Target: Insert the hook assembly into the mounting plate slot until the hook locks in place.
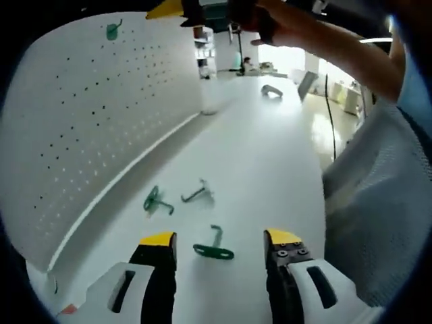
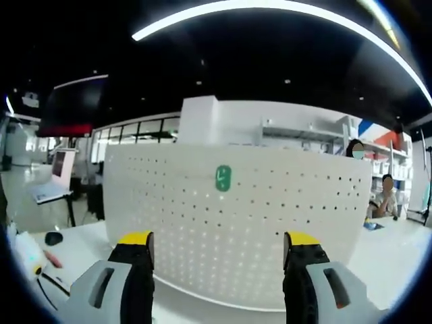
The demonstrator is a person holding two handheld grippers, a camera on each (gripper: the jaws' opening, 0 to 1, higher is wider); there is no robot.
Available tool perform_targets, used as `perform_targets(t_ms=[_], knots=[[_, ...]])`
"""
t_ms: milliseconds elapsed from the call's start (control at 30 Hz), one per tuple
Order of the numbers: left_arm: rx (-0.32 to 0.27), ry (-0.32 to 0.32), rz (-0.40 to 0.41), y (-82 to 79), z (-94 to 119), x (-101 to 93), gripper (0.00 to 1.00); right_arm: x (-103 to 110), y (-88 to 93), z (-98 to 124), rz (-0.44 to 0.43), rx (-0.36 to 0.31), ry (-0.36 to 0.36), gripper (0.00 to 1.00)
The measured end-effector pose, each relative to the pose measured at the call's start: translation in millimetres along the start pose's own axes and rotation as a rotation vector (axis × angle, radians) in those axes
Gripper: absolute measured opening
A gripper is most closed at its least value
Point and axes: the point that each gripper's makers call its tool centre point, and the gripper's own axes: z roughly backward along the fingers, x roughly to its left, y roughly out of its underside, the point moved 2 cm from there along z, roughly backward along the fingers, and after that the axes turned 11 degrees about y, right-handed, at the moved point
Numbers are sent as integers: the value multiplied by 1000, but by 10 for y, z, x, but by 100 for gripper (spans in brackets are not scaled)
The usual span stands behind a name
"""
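L gripper view: left gripper [image 1: 221,244] hangs low over a smooth white desk [image 1: 270,169], jaws wide apart w/ nothing between them; jaw tips are yellow, bodies black w/ grey-white shells. Just ahead of the jaws lies a green hook [image 1: 214,248], flat on the desk: thin plastic-looking strip w/ a short stem rising from it. Further on, a second green hook [image 1: 156,200], curled shape, and beside it a grey metal-looking hook [image 1: 196,193], slim bent wire form. The three lie near each other but apart, none touching.

Along the left side stands the white pegboard [image 1: 88,121], upright on the desk, matte sheet w/ regular rows of small round holes; fisheye makes it look curved. A green hook plate [image 1: 113,30] sits mounted near its top edge. Far end of the desk: a small grey curved piece [image 1: 272,90], too small to tell what it is. A person's hand [image 1: 283,27] reaches in at top; mesh-textured light clothing at right.

R gripper view: right gripper [image 2: 220,251] faces the pegboard [image 2: 283,223] head-on, jaws apart, empty. The green plate [image 2: 223,178] shows as a small rounded rectangle on the board's upper part, centred between the jaws. Desk [image 2: 74,250] at lower left carries a laptop [image 2: 54,182] and a dark mouse [image 2: 53,237].
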Motion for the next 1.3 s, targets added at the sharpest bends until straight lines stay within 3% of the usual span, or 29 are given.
perform_targets(t_ms=[300, 633, 1100, 1300], knots=[[10, 57, 12, 178, -96, 38, 49, -33, 38, 6, 6, 11, 7, 79], [-33, 84, 36, 155, -146, 91, 44, -39, 70, -10, 11, 21, 8, 78], [-26, 92, 41, 220, -167, 106, 32, -79, 108, 19, 11, 30, 13, 78], [-33, 82, 44, 227, -168, 133, 31, -84, 117, 22, 14, 31, 13, 78]])
